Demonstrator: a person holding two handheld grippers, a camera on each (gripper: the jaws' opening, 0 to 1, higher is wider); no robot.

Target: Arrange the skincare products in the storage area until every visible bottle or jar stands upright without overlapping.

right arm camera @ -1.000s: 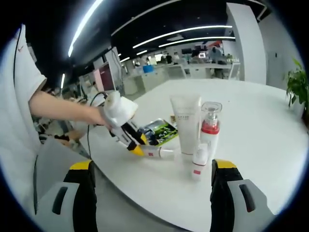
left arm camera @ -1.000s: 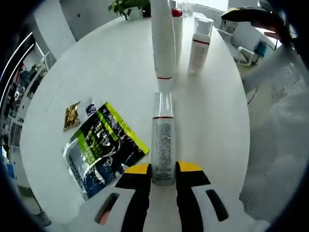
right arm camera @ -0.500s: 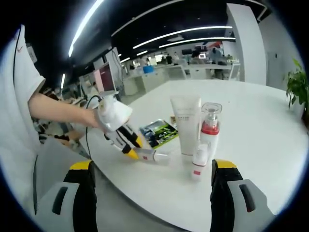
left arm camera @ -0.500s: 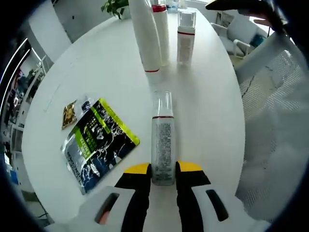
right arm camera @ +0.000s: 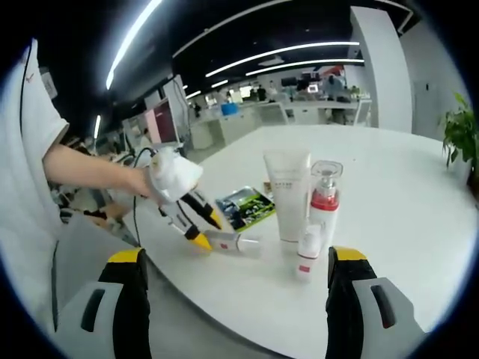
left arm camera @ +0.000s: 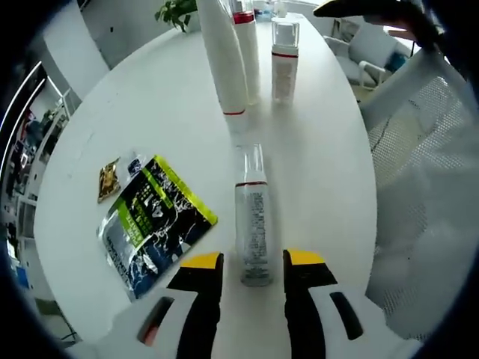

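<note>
On the white counter (left arm camera: 150,105) we see a green sachet (left arm camera: 156,221), then the clear-capped bottle (left arm camera: 252,224) lying flat between our left gripper's (left arm camera: 254,262) parted jaws, untouched. Our right gripper (right arm camera: 233,263) hangs wide open, empty.

Fine print covers the lying bottle (left arm camera: 253,224) and white lettering marks the green-and-black sachet (left arm camera: 153,221), but none of it is legible.

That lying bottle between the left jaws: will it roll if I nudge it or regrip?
Probably. The lying bottle looks round and rests on its side on the smooth white table, so a sideways nudge may roll it. Its clear cap looks glossy, so the open left gripper should close on the body.
</note>
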